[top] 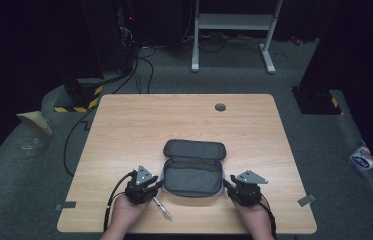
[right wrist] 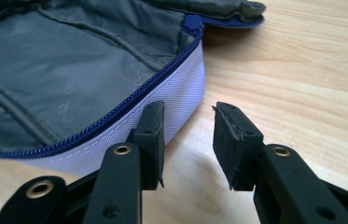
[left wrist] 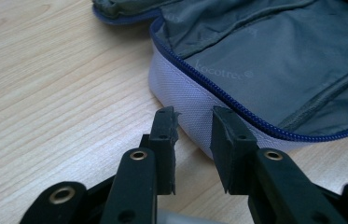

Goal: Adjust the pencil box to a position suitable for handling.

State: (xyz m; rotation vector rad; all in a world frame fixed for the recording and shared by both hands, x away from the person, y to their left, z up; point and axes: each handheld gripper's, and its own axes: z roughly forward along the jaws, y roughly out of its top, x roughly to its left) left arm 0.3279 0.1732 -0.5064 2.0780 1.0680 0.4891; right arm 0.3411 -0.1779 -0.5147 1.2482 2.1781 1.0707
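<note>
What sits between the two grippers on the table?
The open pouch lies between the left gripper and right gripper, as the high view shows.

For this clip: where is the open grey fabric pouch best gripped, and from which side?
Probably the open grey fabric pouch by its pale side wall, just under the blue zipper. It lies flat and unzipped, so that low upright rim is the pinchable edge. The left gripper and right gripper sit open at either end.

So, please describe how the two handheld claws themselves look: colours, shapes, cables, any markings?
Both are black. The left claw and the right claw each carry a grey three-cornered plate on top, with small holes. A black cable trails back from each. Close up, each has two flat rectangular black fingers on thick arms with brass-coloured rivets. No markings can be made out. The person's forearms show no sleeves.
</note>
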